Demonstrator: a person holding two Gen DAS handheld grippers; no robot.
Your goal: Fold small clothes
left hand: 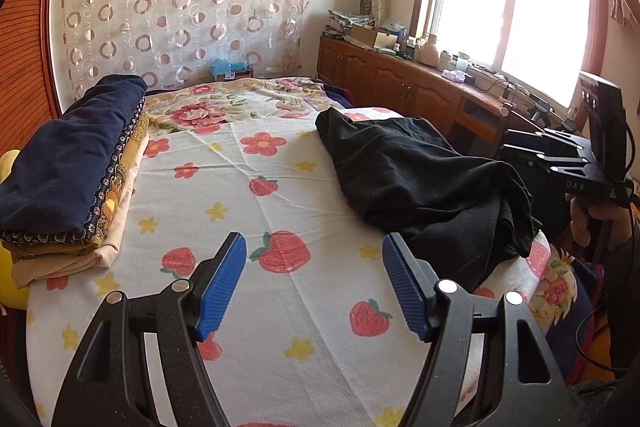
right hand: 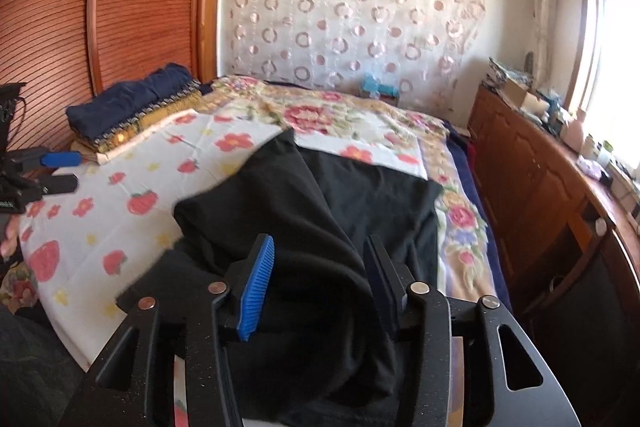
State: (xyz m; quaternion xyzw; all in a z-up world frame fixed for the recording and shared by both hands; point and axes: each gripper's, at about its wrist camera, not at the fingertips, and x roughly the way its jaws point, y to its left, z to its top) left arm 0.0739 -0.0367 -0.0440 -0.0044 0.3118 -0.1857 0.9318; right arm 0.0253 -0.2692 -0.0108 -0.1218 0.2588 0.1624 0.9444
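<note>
Both wrist views low, sharing the bed [left hand: 280,163]

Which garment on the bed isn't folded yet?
The black garment, lying rumpled on the strawberry-print sheet; the navy one is folded atop the stack by the wardrobe.

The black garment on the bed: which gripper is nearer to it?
Right. The right gripper sits over the black garment, cloth between its parted jaws. The left gripper is open over bare sheet, with the garment off to its right.
</note>
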